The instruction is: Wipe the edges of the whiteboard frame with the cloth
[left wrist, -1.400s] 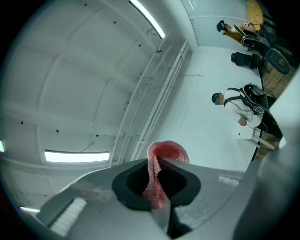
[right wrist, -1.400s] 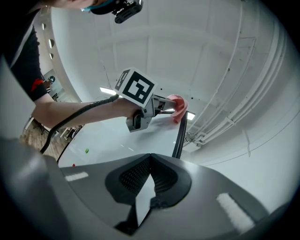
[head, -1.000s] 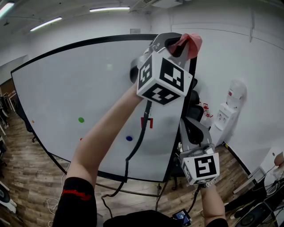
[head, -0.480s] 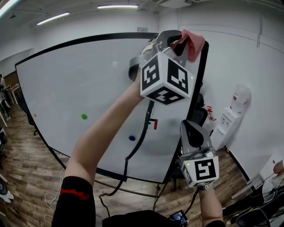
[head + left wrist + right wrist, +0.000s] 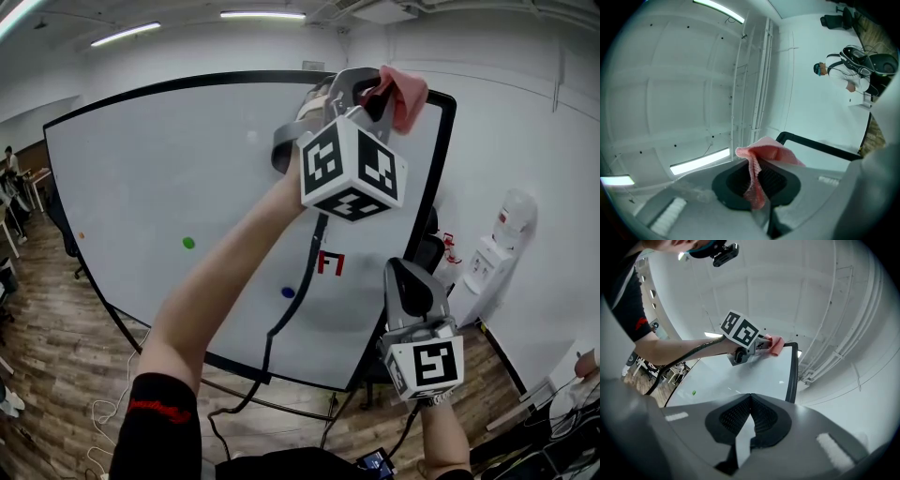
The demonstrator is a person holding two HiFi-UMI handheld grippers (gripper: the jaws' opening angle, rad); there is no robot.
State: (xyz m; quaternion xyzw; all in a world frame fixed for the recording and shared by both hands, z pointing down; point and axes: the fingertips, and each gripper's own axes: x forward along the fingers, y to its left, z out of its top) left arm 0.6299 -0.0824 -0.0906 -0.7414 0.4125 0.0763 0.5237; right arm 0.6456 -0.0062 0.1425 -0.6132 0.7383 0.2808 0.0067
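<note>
In the head view, a large whiteboard [image 5: 169, 169] fills the left and centre, with a green dot [image 5: 188, 243] and a blue dot [image 5: 288, 292] on it. A raised arm holds the left gripper [image 5: 370, 89] near the board's top right corner. The left gripper view shows its jaws closed on a pink cloth [image 5: 757, 173], with the black frame [image 5: 815, 146] just behind. The right gripper [image 5: 405, 277] sits lower down by the frame's right edge. Its own view shows the jaws pressed together with nothing between them, and the cloth just beside the frame's corner. A water dispenser [image 5: 506, 234] stands far right.
</note>
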